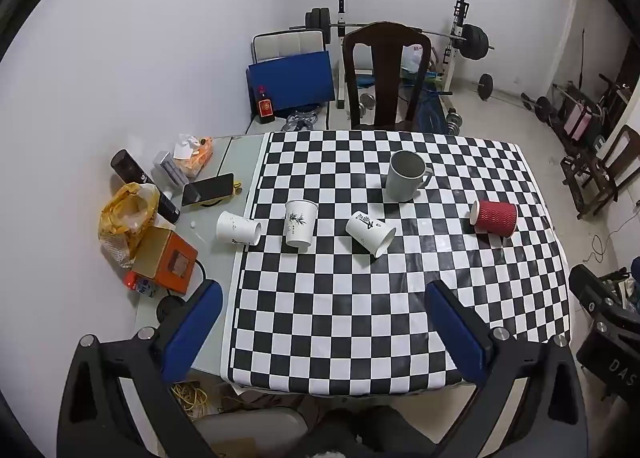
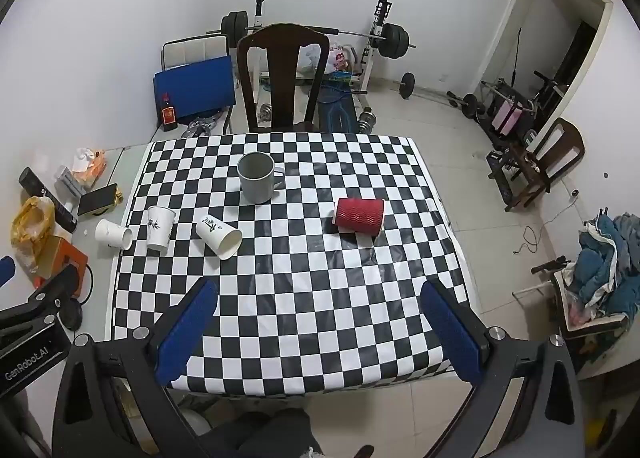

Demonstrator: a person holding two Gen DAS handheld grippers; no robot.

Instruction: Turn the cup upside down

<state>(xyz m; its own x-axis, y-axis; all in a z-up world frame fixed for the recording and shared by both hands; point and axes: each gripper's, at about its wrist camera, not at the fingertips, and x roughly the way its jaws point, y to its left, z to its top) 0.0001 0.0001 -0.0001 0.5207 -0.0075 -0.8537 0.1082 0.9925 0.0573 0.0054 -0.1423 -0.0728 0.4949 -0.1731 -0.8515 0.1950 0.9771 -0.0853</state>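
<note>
Leftmost, off the checkered cloth (image 1: pixel 360 318): white paper cup (image 1: pixel 238 229) on its side, free to roll toward the clutter if nudged. Next, upright paper cup with plant print (image 1: pixel 300 223), mouth up; light, easy to crush under too hard a squeeze. Then another white cup (image 1: pixel 370 233) lying down. Behind, grey mug (image 1: pixel 406 176) upright, handle to the right; heavy, may slip during the turn. Far right, red ribbed cup (image 1: pixel 495 218) on its side, could roll off. Left gripper (image 1: pixel 328 322) spread wide, empty, above the near edge. Right gripper (image 2: pixel 318 324) likewise spread, holding nothing.
</note>
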